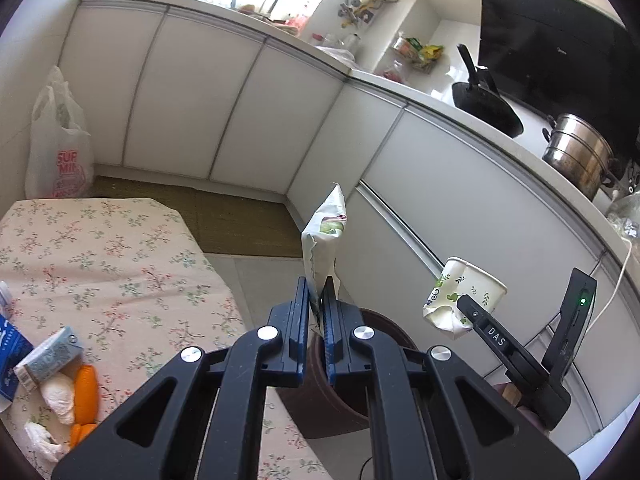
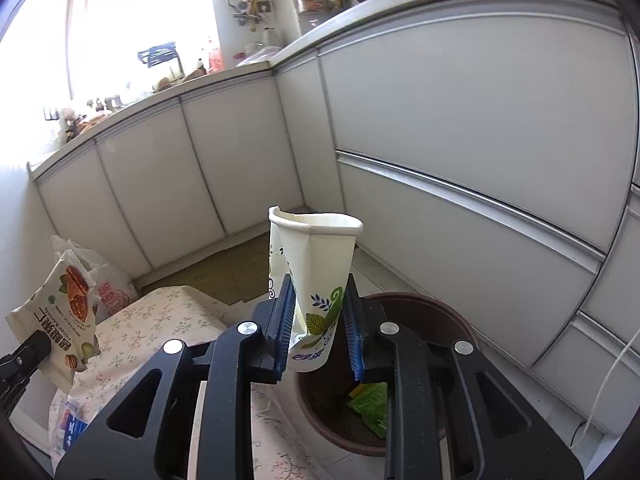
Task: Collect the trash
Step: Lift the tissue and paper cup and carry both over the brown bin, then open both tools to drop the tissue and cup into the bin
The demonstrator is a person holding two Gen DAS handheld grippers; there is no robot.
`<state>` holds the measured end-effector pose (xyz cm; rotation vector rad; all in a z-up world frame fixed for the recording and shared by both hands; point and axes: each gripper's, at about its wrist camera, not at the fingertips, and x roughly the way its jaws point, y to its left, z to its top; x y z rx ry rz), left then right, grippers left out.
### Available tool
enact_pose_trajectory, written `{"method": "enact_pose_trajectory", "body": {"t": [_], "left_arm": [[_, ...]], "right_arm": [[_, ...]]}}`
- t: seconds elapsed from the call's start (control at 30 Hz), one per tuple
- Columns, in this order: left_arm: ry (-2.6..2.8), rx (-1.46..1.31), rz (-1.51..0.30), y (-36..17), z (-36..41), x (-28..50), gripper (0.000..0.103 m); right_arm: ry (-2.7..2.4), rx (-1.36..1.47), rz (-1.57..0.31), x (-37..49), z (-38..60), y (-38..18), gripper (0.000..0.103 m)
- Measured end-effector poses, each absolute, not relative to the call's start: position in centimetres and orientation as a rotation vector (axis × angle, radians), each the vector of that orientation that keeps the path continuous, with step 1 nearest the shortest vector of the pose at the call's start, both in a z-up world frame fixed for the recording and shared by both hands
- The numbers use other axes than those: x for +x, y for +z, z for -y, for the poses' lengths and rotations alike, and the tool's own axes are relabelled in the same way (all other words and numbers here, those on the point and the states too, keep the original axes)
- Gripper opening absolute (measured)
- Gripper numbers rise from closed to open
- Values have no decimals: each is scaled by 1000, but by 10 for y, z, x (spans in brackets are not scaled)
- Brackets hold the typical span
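Trash in hand: a crushed paper cup (image 2: 316,280) and a flattened snack wrapper (image 1: 326,236). The cup is white with a rolled rim and green-and-blue leaf print; its wall is creased and folded in along one side, and its base is buckled. It stands rim-up between the blue ribbed pads (image 2: 282,320) of the right gripper (image 2: 318,328), whose jaws are narrowly apart and pressed against the lower half of the cup. From the left wrist view the same cup (image 1: 466,294) hangs tilted at the tip of that gripper (image 1: 472,314).

The wrapper is a pale pouch with a torn edge, seen edge-on from the left wrist and showing nut pictures and printed text on its face (image 2: 66,312) from the right wrist. The left gripper (image 1: 318,300) has its jaws all but closed, pinching the wrapper's lower edge so that the pouch stands up above the fingertips.

Below both grippers sits a round brown bin (image 2: 432,312), open-topped, with green scraps (image 2: 372,404) on its bottom. Beside the bin is a table under a floral cloth (image 1: 120,264), carrying a small carton (image 1: 48,356), crumpled white tissue (image 1: 60,398) and orange pieces (image 1: 86,396). White cabinet doors (image 1: 224,108) run along the wall, a plastic shopping bag (image 1: 58,148) leans in the corner, and a steel pot (image 1: 580,152) stands on the counter.
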<state>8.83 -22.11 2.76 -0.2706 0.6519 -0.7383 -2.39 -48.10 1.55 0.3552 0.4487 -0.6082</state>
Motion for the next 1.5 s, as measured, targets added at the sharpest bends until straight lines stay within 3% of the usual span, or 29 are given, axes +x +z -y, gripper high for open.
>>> {"method": "enact_pose_trajectory", "body": {"t": [0.43, 0.73, 0.77, 0.8, 0.83, 0.97, 1.13, 1.23, 1.33, 1.4, 1.5], "left_arm": [[-886, -190, -786, 1, 356, 75, 7], [-917, -169, -857, -9, 399, 78, 9], [-917, -163, -860, -9, 402, 78, 9], [-913, -156, -864, -9, 404, 77, 9], [-905, -154, -872, -10, 406, 77, 11], [-896, -165, -877, -8, 407, 78, 25], [-881, -138, -848, -9, 405, 74, 28], [-873, -135, -843, -9, 404, 75, 35], [-851, -127, -828, -7, 399, 75, 40], [-829, -124, -817, -6, 395, 76, 45], [-783, -112, -791, -3, 386, 77, 51]], "right_arm": [[-730, 471, -516, -57, 553, -14, 25], [-736, 506, -558, -61, 566, -24, 27], [-737, 508, -561, -61, 567, -24, 32], [-740, 514, -558, -62, 568, -25, 50], [-749, 519, -550, -63, 569, -25, 56], [-761, 515, -548, -65, 571, -25, 58], [-766, 506, -550, -64, 570, -24, 58], [-773, 497, -549, -63, 568, -23, 60], [-784, 487, -543, -62, 563, -21, 70], [-791, 488, -529, -62, 561, -20, 84], [-803, 473, -525, -59, 556, -18, 90]]}}
